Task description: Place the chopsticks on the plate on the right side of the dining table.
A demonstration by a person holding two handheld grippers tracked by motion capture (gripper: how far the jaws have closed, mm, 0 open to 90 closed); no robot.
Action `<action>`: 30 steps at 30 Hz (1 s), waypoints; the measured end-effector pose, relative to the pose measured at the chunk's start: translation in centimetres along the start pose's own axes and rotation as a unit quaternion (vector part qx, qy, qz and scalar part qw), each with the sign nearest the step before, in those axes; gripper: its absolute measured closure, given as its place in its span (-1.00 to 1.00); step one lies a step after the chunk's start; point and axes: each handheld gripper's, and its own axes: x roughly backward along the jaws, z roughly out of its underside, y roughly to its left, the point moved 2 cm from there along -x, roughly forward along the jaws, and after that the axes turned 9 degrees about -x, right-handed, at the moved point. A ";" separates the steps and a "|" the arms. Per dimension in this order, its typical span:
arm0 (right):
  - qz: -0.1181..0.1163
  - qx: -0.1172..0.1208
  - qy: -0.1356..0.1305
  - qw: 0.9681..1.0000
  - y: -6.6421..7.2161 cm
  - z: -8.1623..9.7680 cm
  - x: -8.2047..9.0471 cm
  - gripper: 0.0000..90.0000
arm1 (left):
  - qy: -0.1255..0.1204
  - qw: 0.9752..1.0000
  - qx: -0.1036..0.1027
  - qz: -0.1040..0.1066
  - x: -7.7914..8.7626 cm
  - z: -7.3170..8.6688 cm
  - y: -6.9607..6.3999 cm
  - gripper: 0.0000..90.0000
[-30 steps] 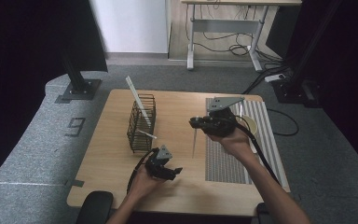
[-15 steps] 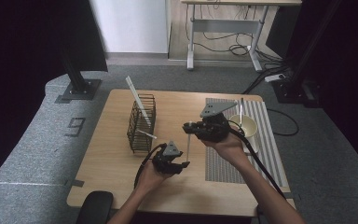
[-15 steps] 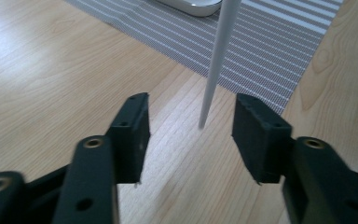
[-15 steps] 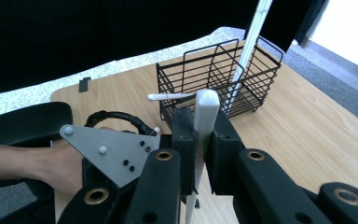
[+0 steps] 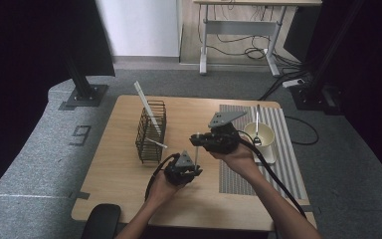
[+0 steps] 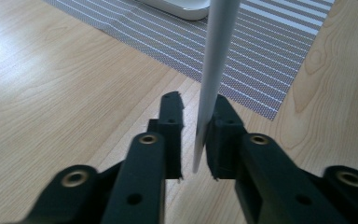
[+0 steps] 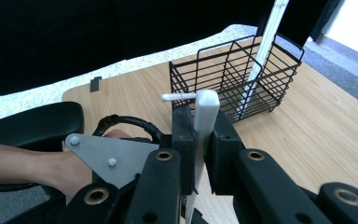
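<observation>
Wooden tabletop [image 5: 129,199] bore a striped placemat [image 5: 288,164] toward its right edge, black wire basket [image 5: 150,132] nearer its left edge, right gripper [image 5: 195,141] clamped a white plastic utensil [image 7: 204,122] at mid-table, left gripper [image 5: 197,172], jaws just closing, pinched its lower end.
</observation>
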 end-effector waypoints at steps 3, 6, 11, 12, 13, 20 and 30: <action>-0.001 0.000 0.001 1.000 0.1 0.0 -0.2 0.83 | 0.002 1.000 -0.001 -0.002 0.0 0.0 0.0 0.89; 0.000 0.001 0.001 1.000 0.1 0.0 -0.2 0.83 | 0.001 1.000 0.003 -0.001 0.1 0.0 0.0 0.90; 0.029 0.019 0.003 0.999 0.2 0.1 -0.3 0.58 | 0.006 1.000 -0.001 -0.004 0.1 0.1 0.0 0.90; 0.039 0.024 0.004 0.999 0.2 0.2 -0.3 0.50 | 0.005 1.000 0.000 -0.004 0.1 0.0 0.0 0.90; 0.045 0.026 0.005 0.999 0.1 0.2 -0.3 0.44 | 0.005 1.000 0.000 -0.004 0.1 0.0 0.0 0.90; 0.105 0.035 0.008 0.994 -0.4 0.2 -0.4 -0.10 | 0.007 1.000 0.000 -0.002 0.3 0.1 0.2 0.90; 0.178 0.022 0.009 0.984 -2.2 0.8 0.7 -0.29 | 0.005 1.000 -0.001 -0.011 0.7 0.0 0.3 0.91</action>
